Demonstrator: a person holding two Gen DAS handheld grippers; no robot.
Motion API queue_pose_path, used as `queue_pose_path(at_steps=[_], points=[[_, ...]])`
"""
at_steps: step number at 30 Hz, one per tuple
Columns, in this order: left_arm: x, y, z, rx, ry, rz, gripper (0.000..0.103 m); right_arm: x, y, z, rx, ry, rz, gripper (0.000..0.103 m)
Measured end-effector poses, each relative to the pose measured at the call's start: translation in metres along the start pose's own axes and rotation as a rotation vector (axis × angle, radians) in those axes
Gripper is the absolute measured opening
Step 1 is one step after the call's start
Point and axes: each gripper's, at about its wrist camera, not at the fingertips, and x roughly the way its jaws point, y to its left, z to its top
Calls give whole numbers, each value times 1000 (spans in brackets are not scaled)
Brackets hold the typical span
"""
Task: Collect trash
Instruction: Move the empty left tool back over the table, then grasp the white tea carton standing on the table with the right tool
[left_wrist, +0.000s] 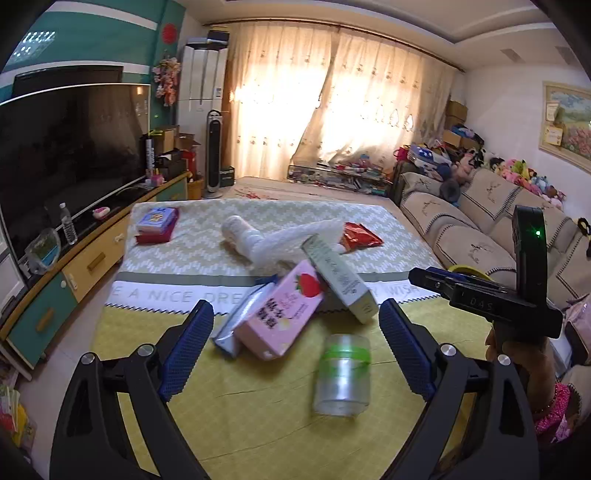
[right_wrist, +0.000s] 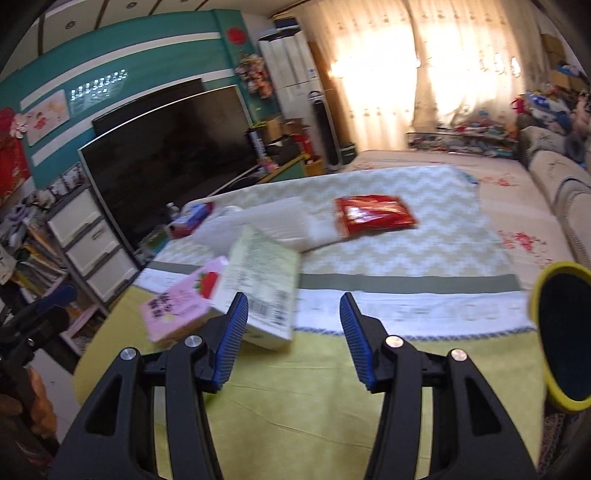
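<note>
- Blue-padded left tongs (left_wrist: 297, 325) stand wide apart with nothing between them, low in the left wrist view above a yellow-green cloth (left_wrist: 258, 424).
- Clear plastic jar (left_wrist: 342, 373) with a green band lies on that cloth, lower centre, just right of the midline.
- Pink strawberry box (left_wrist: 279, 314) leans against a pale green carton (left_wrist: 341, 280), with a silvery packet (left_wrist: 236, 317) touching its left side.
- Red snack wrapper (right_wrist: 373, 214) lies farther back on the zigzag-patterned cloth, beside a white bubble-wrap roll (left_wrist: 266, 236).
- Right tongs (right_wrist: 293, 332) are held partly apart and empty; the carton sits just left of them.
- Yellow-rimmed bin (right_wrist: 539, 295) shows at the right edge of the right wrist view.
</note>
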Motion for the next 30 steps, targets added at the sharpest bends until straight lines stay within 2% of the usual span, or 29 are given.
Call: queue_pose_path(at_steps=[5, 10, 15, 19, 25, 30], points=[[-8, 11, -1, 4, -14, 21, 90, 13, 33, -2, -34, 14, 31, 50], [-9, 15, -5, 8, -11, 18, 90, 30, 56, -6, -105, 36, -12, 50], [-8, 16, -6, 3, -7, 15, 90, 58, 66, -10, -166, 99, -69, 50], [-7, 18, -6, 1, -4, 18, 90, 74, 73, -12, -225, 121, -133, 56], [-3, 18, -8, 2, 7, 12, 90, 82, 69, -12, -252, 128, -185, 57], [0, 18, -8, 5, 12, 7, 90, 73, 48, -5, -193, 92, -206, 54]])
